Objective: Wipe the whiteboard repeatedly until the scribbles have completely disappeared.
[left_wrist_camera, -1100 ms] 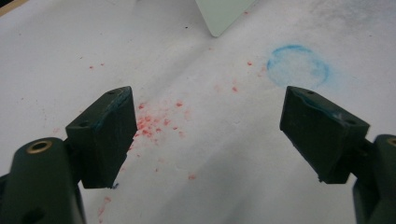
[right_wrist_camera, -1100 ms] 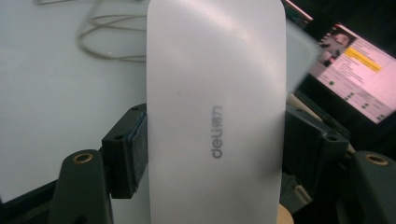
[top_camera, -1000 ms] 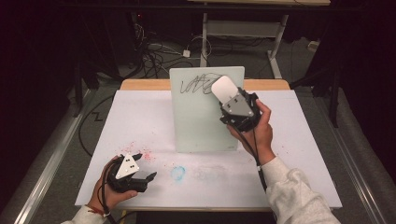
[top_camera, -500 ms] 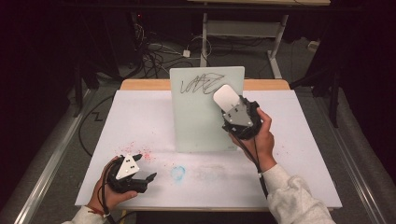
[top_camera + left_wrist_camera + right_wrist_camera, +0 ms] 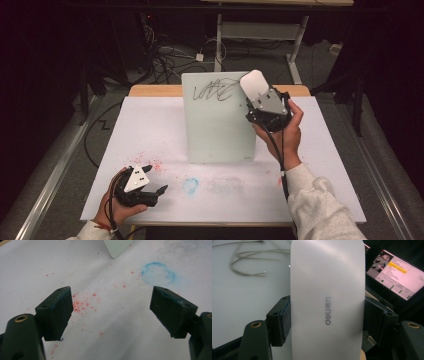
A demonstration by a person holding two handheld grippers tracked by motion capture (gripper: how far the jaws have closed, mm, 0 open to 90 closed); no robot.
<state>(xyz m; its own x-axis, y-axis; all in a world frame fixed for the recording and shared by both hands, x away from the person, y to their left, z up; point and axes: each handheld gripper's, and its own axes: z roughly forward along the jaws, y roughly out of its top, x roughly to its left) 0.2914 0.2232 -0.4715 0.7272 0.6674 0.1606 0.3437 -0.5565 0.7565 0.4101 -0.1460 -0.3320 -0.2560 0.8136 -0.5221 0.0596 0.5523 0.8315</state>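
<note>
Eraser: the white eraser stands clamped between the jaws of the right hand-held gripper, both pads pressing its sides; its lower end is cut off at the bottom edge of the right gripper view.
Eraser's place: in the high view the eraser is at the upper right corner of the upright whiteboard, over the end of the black scribble; whether it touches the board cannot be told.
Logo: grey lettering reads on the eraser's face in the right gripper view; in the high view it is too small to make out.
Screen: a lit monitor sits behind the eraser, partly hidden by it, its text unreadable.
Left hand-held gripper: the left hand-held gripper has its jaws wide apart with nothing between them, above the white table.
Stains: red specks and a blue ring show sharply in the left gripper view, faintly from above.
</note>
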